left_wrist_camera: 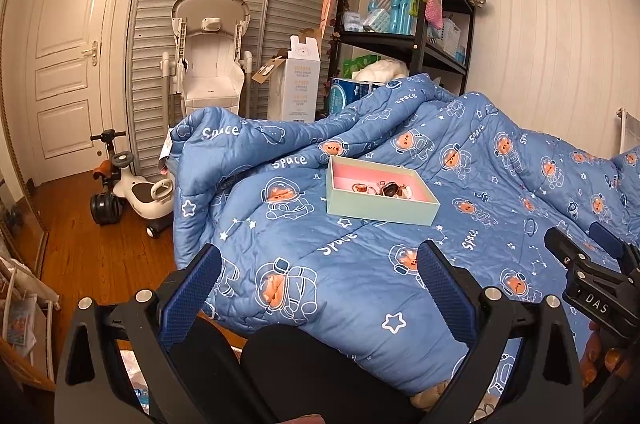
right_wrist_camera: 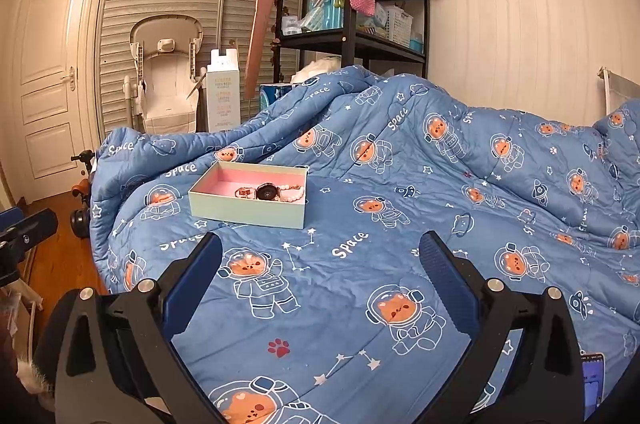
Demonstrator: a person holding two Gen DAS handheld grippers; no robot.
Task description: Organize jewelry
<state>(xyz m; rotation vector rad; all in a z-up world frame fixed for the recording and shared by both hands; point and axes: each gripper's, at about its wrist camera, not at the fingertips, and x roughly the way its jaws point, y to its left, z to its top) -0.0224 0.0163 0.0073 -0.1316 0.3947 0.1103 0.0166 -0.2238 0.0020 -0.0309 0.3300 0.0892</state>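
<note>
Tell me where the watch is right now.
The watch lies inside the open pink-lined box on the blue quilt, left of centre in the right wrist view.

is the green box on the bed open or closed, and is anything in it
Open: the box has no lid on it and its pink lining shows. Inside lie a watch and a pale beaded bracelet.

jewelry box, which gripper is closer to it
Hard to call, perhaps the left. The jewelry box lies ahead of the open left gripper and ahead-left of the open right gripper.
</note>
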